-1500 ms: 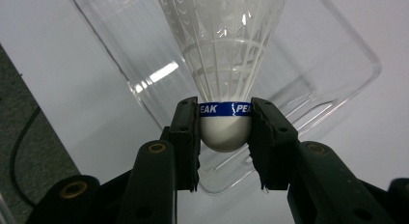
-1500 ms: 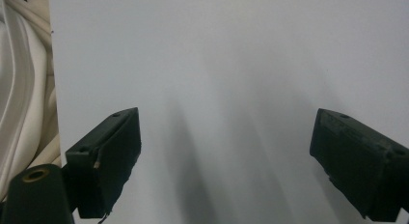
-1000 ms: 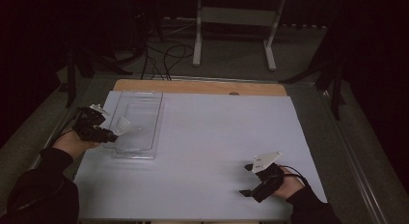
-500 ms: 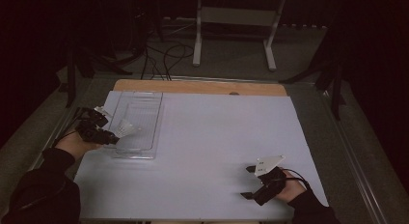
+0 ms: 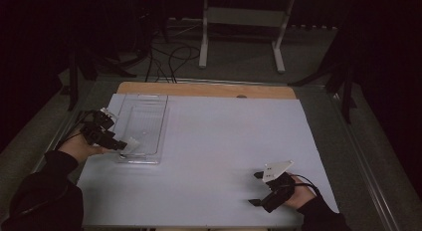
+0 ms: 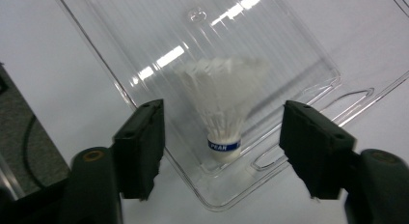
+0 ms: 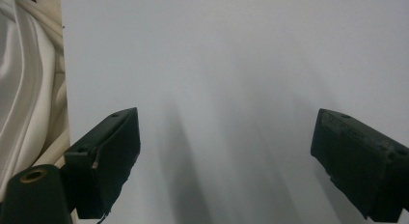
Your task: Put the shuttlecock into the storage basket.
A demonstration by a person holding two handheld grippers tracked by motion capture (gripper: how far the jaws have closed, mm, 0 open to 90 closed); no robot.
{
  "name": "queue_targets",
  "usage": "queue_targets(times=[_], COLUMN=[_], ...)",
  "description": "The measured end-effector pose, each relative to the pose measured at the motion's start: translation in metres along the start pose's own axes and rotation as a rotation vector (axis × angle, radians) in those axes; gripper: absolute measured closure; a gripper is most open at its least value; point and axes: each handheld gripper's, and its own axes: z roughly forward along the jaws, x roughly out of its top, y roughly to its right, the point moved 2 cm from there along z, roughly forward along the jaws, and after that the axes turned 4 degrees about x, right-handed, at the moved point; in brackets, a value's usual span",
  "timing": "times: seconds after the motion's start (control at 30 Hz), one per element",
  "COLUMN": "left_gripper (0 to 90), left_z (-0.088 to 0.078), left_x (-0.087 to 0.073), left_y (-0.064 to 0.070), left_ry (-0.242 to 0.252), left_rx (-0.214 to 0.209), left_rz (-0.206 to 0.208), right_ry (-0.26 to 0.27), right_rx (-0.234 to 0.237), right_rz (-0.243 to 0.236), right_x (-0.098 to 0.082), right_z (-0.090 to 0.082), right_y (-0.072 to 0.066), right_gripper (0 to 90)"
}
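White feathered shuttlecock (image 6: 223, 105) with a blue band lies in the clear plastic tray (image 6: 308, 45), centred between the left gripper (image 6: 222, 151)'s wide-open, empty jaws. It looks freshly released, though contact is hard to judge. Next: back away cleanly. The right gripper (image 7: 226, 161) gapes empty over white tabletop (image 7: 241, 64).

- clear plastic tray (image 6: 289, 50): far end cut off by the top and right edges of the left gripper view.
- shuttlecock (image 6: 224, 105): feather tips blurred; band lettering partly legible.
- cream cloth (image 7: 24, 79): cut off at left edge, identity unclear.
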Motion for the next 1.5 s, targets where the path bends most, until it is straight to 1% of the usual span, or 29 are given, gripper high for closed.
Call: queue_targets(times=[0.07, 0.1, 0.17, 0.2, 0.27, 0.3, 0.4, 0.5, 0.53, 0.6, 0.63, 0.67, 0.73, 0.93, 1.07, 1.13, 1.2, 1.3, 1.33, 1.4, 1.43, 1.5], left_gripper=[26.0, 25.6, 20.4, 19.6, 15.9, 15.7, 12.3, 10.1, 8.9, 2.6, 1.3, 1.2, 0.4, 0.2, 0.1, 0.1, 0.1, 0.0, 0.0, 0.0, 0.0, 0.1], left_z=[-0.001, -0.001, -0.002, -0.002, -0.003, -0.003, -0.004, -0.006, -0.006, -0.008, -0.009, -0.01, -0.011, -0.015, -0.017, -0.017, -0.018, -0.019, -0.019, -0.019, -0.018, -0.018], left_x=[0.001, 0.001, 0.002, 0.002, 0.003, 0.003, 0.004, 0.005, 0.005, 0.005, 0.005, 0.006, 0.006, 0.007, 0.01, 0.012, 0.014, 0.018, 0.019, 0.02, 0.022, 0.025], left_y=[0.002, 0.002, 0.003, 0.004, 0.004, 0.004, 0.004, 0.003, 0.003, 0.003, 0.003, 0.003, 0.003, 0.003, 0.005, 0.005, 0.005, 0.009, 0.01, 0.011, 0.014, 0.016], left_ry=[0.004, 0.005, 0.007, 0.007, 0.016, 0.016, 0.017, 0.029, 0.032, 0.041, 0.044, 0.046, 0.048, 0.06, 0.072, 0.078, 0.08, 0.092, 0.093, 0.093, 0.094, 0.096], left_rx=[0.003, 0.006, 0.003, 0.012, 0.008, 0.015, 0.015, 0.007, -0.005, -0.025, -0.025, -0.018, -0.023, -0.023, -0.035, -0.044, -0.047, -0.05, -0.059, -0.062, -0.069, -0.067], left_rz=[-0.002, -0.001, 0.0, -0.002, -0.004, -0.007, -0.01, -0.023, -0.024, -0.026, -0.021, -0.021, -0.012, -0.017, -0.01, -0.02, -0.022, -0.019, -0.019, -0.019, -0.012, -0.004], right_ry=[0.002, 0.004, 0.004, 0.004, 0.005, 0.004, 0.005, 0.009, 0.009, 0.01, 0.01, 0.011, 0.009, 0.01, 0.01, 0.01, 0.011, 0.011, 0.01, 0.012, 0.013, 0.012], right_rx=[0.0, -0.001, -0.001, 0.001, 0.001, 0.001, 0.0, 0.0, 0.0, 0.0, 0.0, 0.002, 0.002, 0.002, 0.001, 0.0, -0.001, 0.0, -0.001, -0.001, -0.002, -0.003], right_rz=[0.002, 0.001, 0.0, 0.001, 0.001, 0.003, 0.002, 0.002, 0.001, 0.0, 0.0, 0.001, 0.002, 0.005, 0.007, 0.008, 0.008, 0.009, 0.009, 0.011, 0.012, 0.013], right_x=[0.0, 0.0, 0.0, 0.0, 0.0, 0.0, 0.0, 0.0, 0.0, 0.0, 0.0, 0.0, -0.001, -0.001, -0.001, -0.002, -0.002, -0.002, -0.002, -0.003, -0.003, -0.004], right_z=[0.0, 0.0, 0.0, 0.0, 0.0, 0.0, 0.0, -0.001, -0.001, -0.001, -0.001, -0.001, -0.001, -0.001, -0.001, 0.0, 0.0, 0.0, 0.0, 0.0, 0.0, -0.001], right_y=[0.0, 0.0, -0.001, -0.001, -0.001, -0.001, 0.0, 0.0, 0.0, 0.0, 0.0, 0.0, 0.0, -0.001, 0.0, 0.0, 0.0, 0.0, 0.0, 0.0, 0.0, 0.0], right_gripper=[10.2, 10.1, 10.2, 10.1, 10.1, 10.2, 10.2, 10.1, 10.2, 10.1, 10.2, 10.1, 10.2, 10.2, 10.2, 10.2, 10.2, 10.2, 10.2, 10.2, 10.2, 10.2])
